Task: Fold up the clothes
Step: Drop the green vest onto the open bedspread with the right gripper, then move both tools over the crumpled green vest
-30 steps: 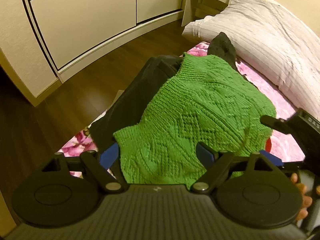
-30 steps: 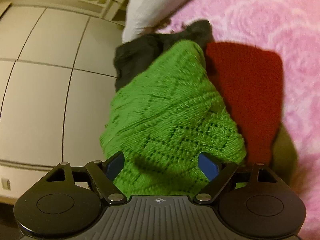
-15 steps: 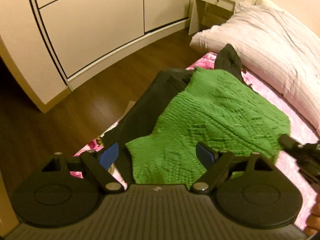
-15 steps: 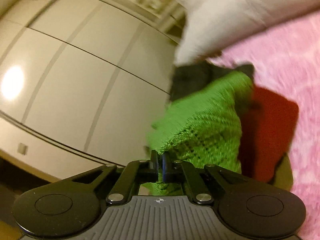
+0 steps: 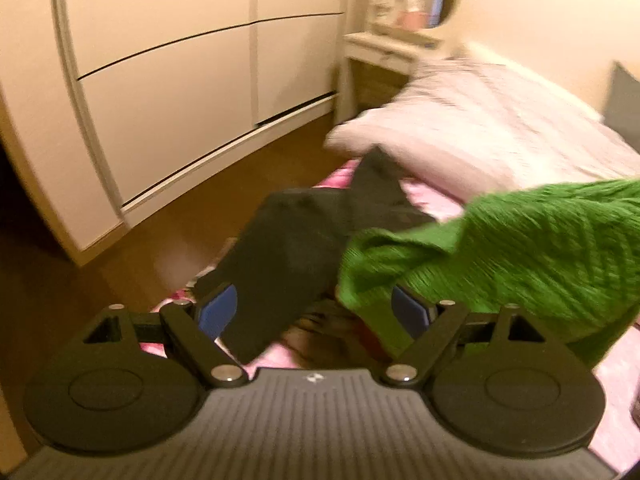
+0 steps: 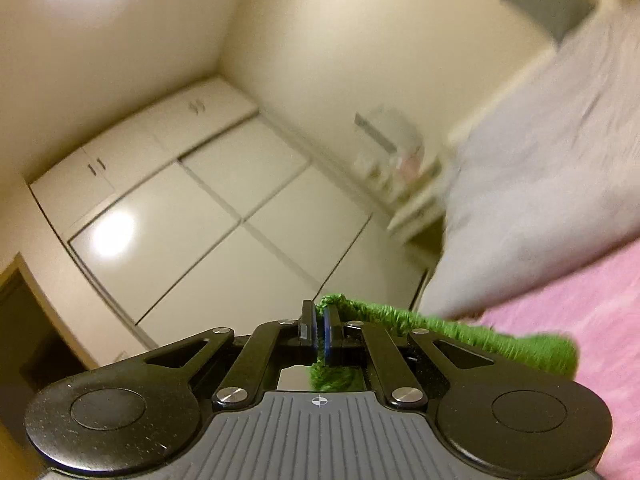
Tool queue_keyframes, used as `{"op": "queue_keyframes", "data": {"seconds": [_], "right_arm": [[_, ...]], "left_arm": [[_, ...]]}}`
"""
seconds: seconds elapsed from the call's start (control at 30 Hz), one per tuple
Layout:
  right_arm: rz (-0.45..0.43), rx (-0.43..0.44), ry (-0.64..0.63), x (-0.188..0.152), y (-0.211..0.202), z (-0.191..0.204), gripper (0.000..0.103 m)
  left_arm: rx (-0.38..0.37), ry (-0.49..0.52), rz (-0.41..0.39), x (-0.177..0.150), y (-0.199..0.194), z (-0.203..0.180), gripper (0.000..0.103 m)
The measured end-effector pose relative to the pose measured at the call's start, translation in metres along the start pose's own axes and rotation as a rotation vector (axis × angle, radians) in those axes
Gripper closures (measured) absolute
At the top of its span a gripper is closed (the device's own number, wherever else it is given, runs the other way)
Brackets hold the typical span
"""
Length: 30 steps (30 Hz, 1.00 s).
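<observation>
Your right gripper (image 6: 320,334) has its jaws pinched tight on an edge of the green knit sweater (image 6: 460,334), which trails off to the lower right over the pink blanket (image 6: 580,320). Your left gripper (image 5: 316,310) is spread wide with nothing between the fingers. Ahead of it, the sweater (image 5: 520,252) fills the right of the frame, partly over a black garment (image 5: 296,248) at centre.

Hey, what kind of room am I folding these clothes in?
Most likely a bedroom: a bed with a pink blanket and pale duvet, a built-in wardrobe, and a small dressing table.
</observation>
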State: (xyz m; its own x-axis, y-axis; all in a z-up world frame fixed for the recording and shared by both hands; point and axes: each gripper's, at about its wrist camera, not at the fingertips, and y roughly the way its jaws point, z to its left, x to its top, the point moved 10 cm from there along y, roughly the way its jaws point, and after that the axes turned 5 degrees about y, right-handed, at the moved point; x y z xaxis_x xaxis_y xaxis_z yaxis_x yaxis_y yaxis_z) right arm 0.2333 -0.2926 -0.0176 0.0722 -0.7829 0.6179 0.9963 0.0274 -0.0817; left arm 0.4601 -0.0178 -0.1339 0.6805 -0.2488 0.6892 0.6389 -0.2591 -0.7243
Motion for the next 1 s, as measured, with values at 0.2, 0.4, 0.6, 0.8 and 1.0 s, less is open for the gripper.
{"op": "queue_keyframes", "data": {"seconds": [0.2, 0.4, 0.6, 0.8, 1.0], "right_arm": [[0.324, -0.663, -0.161, -0.048, -0.152, -0.129, 0.004], [0.583, -0.993, -0.128, -0.117, -0.311, -0.217, 0.004], [0.662, -1.016, -0.133, -0.124, -0.378, -0.229, 0.004], [0.665, -0.962, -0.164, -0.112, -0.406, -0.234, 0.004], [0.650, -0.928, -0.168, -0.116, -0.412, -0.228, 0.004]], "left_arm": [[-0.153, 0.137, 0.041, -0.048, -0.059, -0.113, 0.021], [-0.250, 0.296, 0.219, -0.163, -0.100, -0.218, 0.021], [-0.271, 0.439, 0.333, -0.266, -0.149, -0.293, 0.021], [-0.251, 0.540, 0.311, -0.299, -0.195, -0.335, 0.021], [-0.221, 0.578, 0.261, -0.299, -0.217, -0.346, 0.021]]}}
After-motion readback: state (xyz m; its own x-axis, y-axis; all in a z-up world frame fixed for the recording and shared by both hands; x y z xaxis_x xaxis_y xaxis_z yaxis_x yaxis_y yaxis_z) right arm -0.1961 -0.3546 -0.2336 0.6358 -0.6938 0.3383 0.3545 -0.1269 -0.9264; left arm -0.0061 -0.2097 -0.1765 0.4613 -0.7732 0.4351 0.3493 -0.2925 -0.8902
